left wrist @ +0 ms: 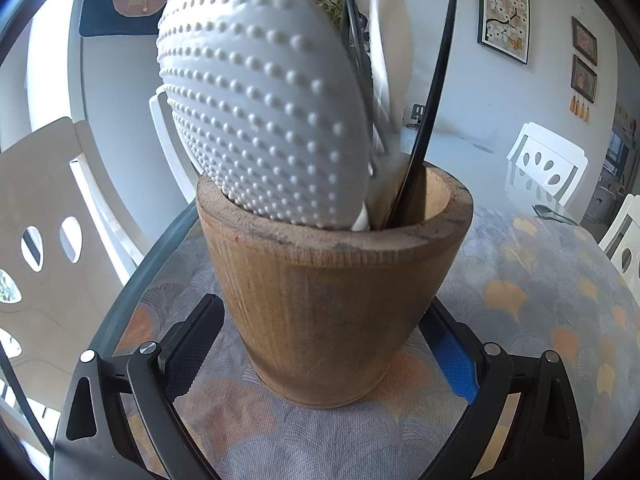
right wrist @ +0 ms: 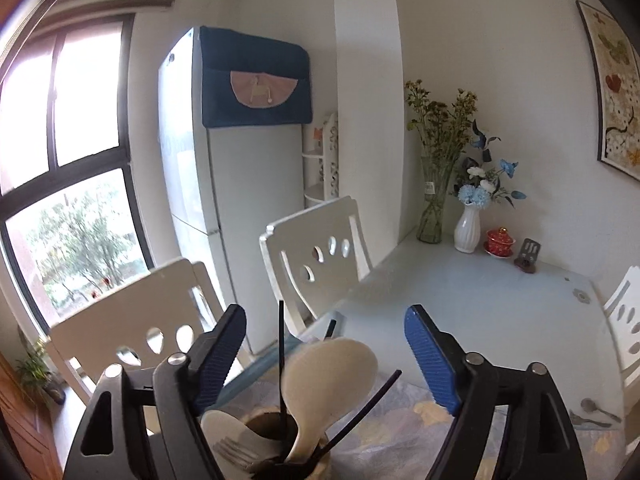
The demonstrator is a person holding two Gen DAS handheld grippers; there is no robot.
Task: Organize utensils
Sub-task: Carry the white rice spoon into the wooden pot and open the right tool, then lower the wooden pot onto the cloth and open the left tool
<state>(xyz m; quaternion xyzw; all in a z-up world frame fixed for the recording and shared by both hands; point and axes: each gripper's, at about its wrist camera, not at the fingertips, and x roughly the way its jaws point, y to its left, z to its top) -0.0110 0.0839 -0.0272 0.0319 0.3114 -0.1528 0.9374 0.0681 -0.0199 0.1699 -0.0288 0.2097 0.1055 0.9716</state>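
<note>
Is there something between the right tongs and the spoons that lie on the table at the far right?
Nothing visible blocks them. The right tongs stand open above the wooden holder; the spoons lie right of them on the table.

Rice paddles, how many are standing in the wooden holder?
2. One white rice paddle stands tall in the wooden holder; the other leans lower at its left rim. Others may be hidden.
</note>
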